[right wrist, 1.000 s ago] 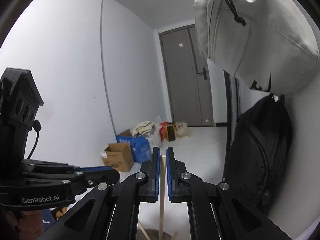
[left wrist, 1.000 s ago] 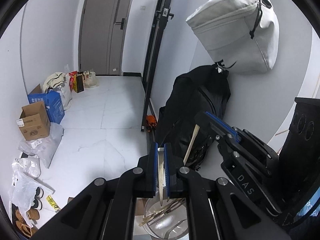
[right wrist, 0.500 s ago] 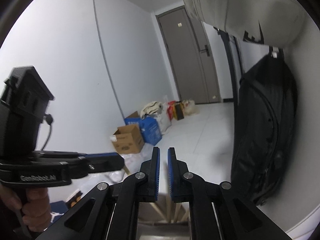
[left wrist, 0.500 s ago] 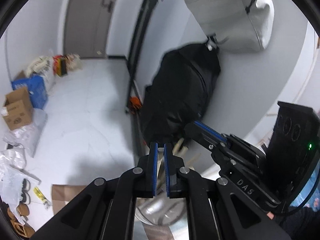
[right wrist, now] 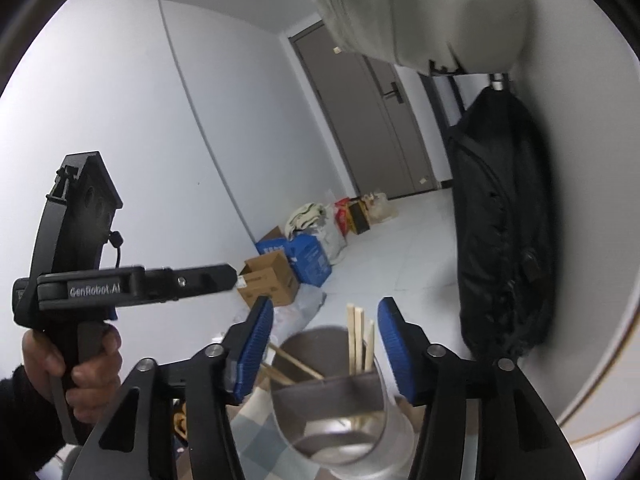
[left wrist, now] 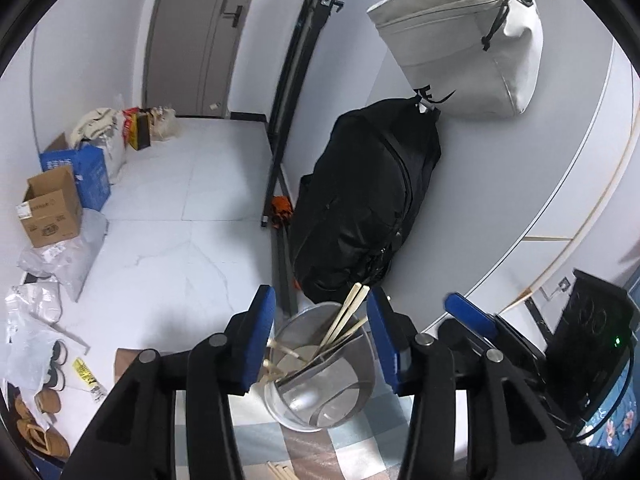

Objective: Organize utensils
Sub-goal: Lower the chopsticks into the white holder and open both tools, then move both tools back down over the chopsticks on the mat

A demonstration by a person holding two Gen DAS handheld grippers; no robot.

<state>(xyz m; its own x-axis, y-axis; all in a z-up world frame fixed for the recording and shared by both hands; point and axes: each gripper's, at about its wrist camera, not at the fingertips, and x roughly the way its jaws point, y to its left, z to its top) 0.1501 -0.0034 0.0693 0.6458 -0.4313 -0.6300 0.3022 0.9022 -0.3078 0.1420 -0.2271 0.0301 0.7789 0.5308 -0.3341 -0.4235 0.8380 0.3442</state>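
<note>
Release step: left gripper (left wrist: 320, 336) and right gripper (right wrist: 326, 344) have just been opening and now stand released, empty, over the metal cup (left wrist: 320, 380), where the chopsticks (left wrist: 346, 320) lean. Next move likely calls for fetching the loose sticks (left wrist: 280, 470) on the checked cloth (left wrist: 352, 452).

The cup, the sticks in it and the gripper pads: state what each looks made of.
Cup: likely stainless steel, brushed or polished; its inside wall mirrors the sticks.
Chopsticks: pale, matt, square-cut, probably bamboo or light wood.
Pads of the left gripper and right gripper: blue, finely ribbed, seemingly rubber or soft plastic, on black, apparently plastic fingers.
</note>
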